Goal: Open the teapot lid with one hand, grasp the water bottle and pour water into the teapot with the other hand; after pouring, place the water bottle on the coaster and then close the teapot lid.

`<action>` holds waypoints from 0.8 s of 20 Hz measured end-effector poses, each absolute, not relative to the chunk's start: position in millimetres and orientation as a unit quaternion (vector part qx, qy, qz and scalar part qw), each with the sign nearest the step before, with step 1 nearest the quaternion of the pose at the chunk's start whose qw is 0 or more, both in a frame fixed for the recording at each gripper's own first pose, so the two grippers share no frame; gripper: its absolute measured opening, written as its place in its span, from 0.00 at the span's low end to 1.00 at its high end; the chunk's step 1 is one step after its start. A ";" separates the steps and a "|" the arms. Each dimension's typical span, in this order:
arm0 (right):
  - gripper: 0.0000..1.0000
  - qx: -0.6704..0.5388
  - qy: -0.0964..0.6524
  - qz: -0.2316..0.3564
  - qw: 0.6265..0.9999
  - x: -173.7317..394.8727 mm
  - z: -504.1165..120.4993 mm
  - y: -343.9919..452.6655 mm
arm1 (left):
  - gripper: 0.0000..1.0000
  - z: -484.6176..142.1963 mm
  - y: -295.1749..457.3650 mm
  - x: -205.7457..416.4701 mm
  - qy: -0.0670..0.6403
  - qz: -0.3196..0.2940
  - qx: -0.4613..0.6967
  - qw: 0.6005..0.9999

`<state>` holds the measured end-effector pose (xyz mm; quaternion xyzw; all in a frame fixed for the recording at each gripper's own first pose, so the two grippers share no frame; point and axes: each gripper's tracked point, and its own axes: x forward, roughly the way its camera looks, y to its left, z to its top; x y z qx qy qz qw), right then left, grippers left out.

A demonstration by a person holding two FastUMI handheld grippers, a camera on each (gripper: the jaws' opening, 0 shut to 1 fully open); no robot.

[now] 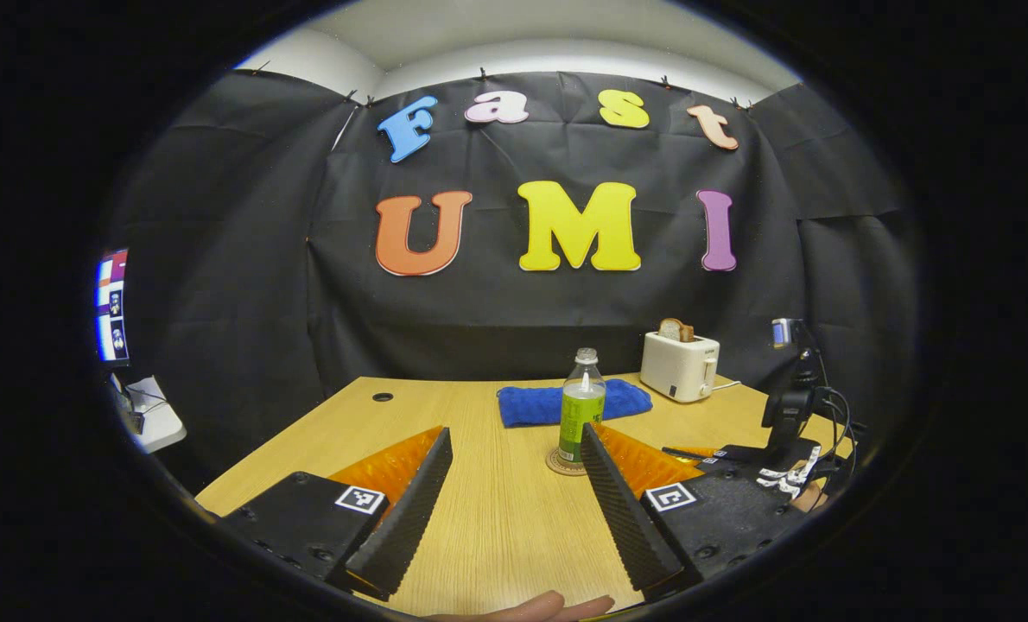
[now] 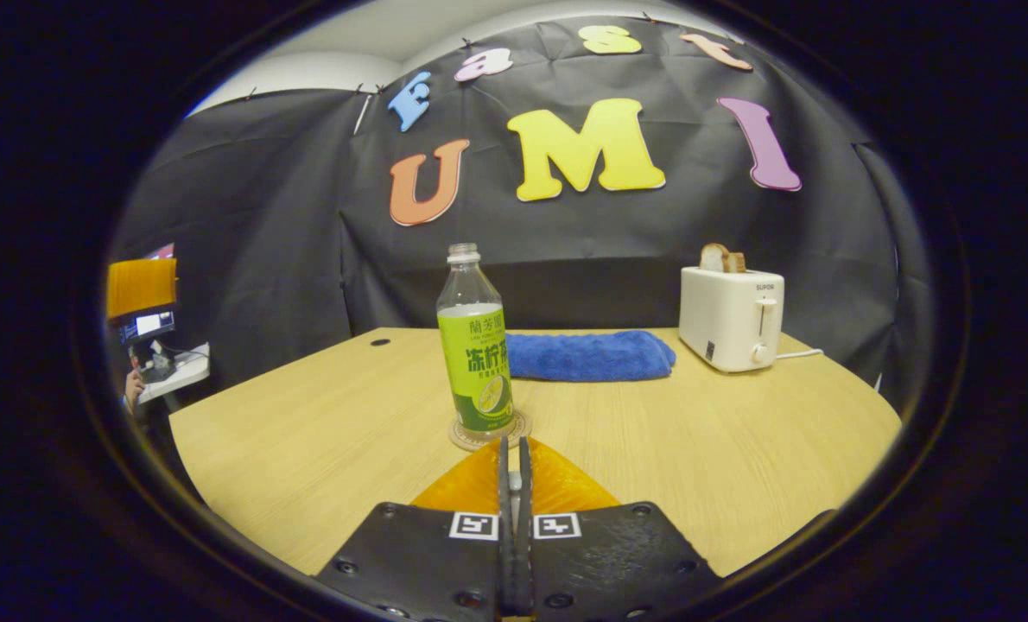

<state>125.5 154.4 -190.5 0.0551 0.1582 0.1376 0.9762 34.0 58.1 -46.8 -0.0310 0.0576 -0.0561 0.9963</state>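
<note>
A clear water bottle (image 2: 477, 345) with a green label stands upright on a round coaster (image 2: 490, 432) in the middle of the wooden table. My right gripper (image 2: 514, 443) is shut with nothing in it, its tips just short of the coaster. In the left gripper view the bottle (image 1: 581, 404) and coaster (image 1: 559, 466) sit just beyond my right-hand finger (image 1: 618, 492). My left gripper (image 1: 515, 430) is open wide over bare table and holds nothing. The right gripper (image 1: 773, 458), with cables, shows low at the right in the left gripper view.
A folded blue towel (image 2: 587, 356) lies behind the bottle. A white toaster (image 2: 732, 317) with bread in it stands at the back right. A small side table (image 2: 173, 367) is off the left edge. A fingertip (image 1: 523, 609) shows at the bottom.
</note>
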 end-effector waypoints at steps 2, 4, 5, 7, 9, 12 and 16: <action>0.00 0.060 0.157 0.137 0.976 127.6 -189.2 153.4 | 0.94 -45.5 53.7 32.9 0.054 -0.065 -0.031 0.996; 0.03 0.058 0.157 0.137 0.976 127.2 -188.5 155.7 | 0.94 -46.3 53.0 33.3 0.055 -0.067 -0.030 0.996; 0.03 0.057 0.158 0.138 0.976 126.3 -188.9 155.3 | 0.94 -46.7 52.1 32.7 0.055 -0.068 -0.029 0.996; 0.05 0.054 0.156 0.139 0.976 125.5 -189.7 156.1 | 0.94 -45.6 50.9 32.5 0.055 -0.068 -0.027 0.996; 0.05 0.054 0.159 0.136 0.976 123.1 -187.6 155.4 | 0.94 -44.3 49.0 32.5 0.051 -0.072 -0.027 0.996; 0.47 0.040 0.163 0.130 0.977 117.6 -184.5 157.1 | 0.94 -41.4 45.3 31.0 0.043 -0.078 -0.023 0.996; 0.98 0.026 0.148 0.136 0.979 103.1 -168.7 157.0 | 0.94 -40.1 41.9 29.1 0.042 -0.080 -0.021 0.996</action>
